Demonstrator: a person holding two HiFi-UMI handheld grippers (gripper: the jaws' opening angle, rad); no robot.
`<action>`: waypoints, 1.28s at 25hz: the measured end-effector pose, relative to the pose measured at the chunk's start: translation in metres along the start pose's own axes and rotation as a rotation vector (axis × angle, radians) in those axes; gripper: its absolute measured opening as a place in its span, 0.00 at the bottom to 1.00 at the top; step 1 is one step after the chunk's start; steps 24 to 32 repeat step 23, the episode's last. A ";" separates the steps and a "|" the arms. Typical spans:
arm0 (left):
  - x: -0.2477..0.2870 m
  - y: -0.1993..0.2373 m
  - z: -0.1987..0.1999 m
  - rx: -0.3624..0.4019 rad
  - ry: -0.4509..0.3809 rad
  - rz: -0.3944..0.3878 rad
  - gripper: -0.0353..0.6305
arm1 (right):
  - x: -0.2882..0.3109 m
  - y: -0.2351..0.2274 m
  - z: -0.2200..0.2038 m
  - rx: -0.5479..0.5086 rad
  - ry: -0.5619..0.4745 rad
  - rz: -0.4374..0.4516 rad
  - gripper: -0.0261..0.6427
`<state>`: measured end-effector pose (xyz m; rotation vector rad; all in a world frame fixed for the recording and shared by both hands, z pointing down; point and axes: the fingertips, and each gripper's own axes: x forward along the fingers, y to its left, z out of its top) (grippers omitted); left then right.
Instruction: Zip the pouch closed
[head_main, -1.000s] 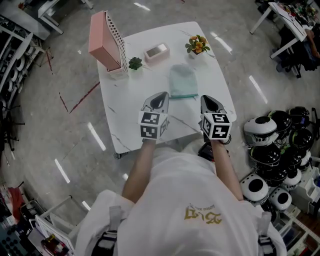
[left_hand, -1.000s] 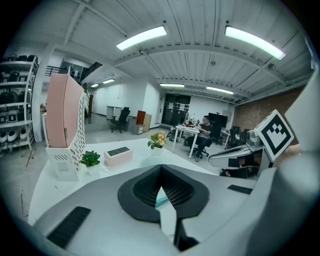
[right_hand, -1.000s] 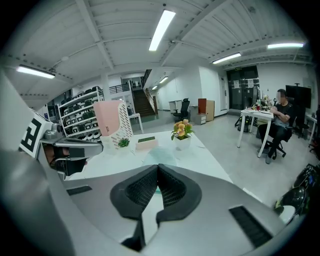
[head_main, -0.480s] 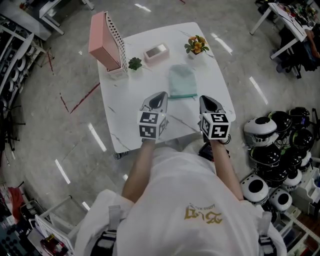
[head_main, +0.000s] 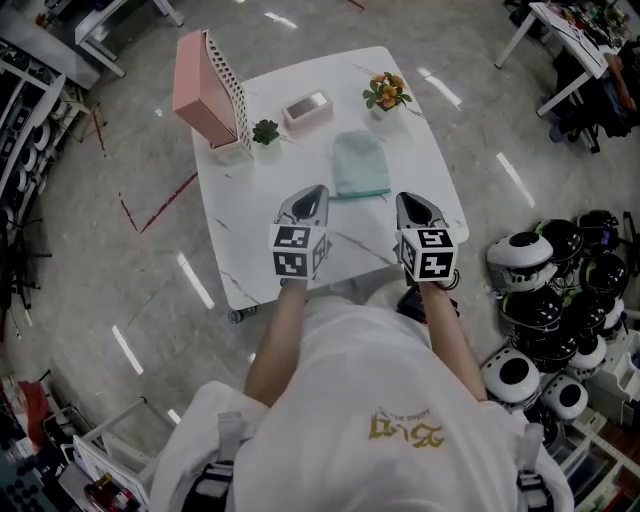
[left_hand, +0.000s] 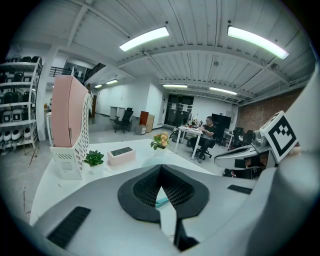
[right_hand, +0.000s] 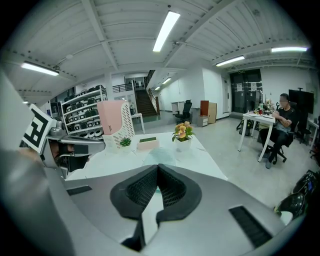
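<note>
Lying flat, pouch (head_main: 360, 166) just beyond left gripper (head_main: 317, 190), right gripper (head_main: 404, 198), untouched

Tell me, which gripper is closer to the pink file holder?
Left. The left gripper is left of the teal pouch, toward the pink file holder; the right gripper is right of the pouch, farther off.

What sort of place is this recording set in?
Probably a robotics lab or workshop-office: stocked shelving racks, white-and-black helmet-like shells piled on the floor, and a person seated at a desk.
</note>
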<state>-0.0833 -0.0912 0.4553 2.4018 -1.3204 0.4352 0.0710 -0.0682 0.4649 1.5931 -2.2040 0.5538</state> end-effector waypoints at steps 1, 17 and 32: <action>-0.001 0.000 0.000 -0.001 0.000 0.000 0.08 | 0.000 0.000 0.000 0.002 0.000 0.001 0.06; -0.005 0.000 -0.002 -0.007 -0.001 -0.004 0.08 | -0.005 0.004 -0.004 -0.010 -0.004 -0.003 0.06; -0.008 0.000 -0.009 -0.014 0.006 -0.004 0.08 | -0.006 0.006 -0.007 -0.015 0.001 0.000 0.06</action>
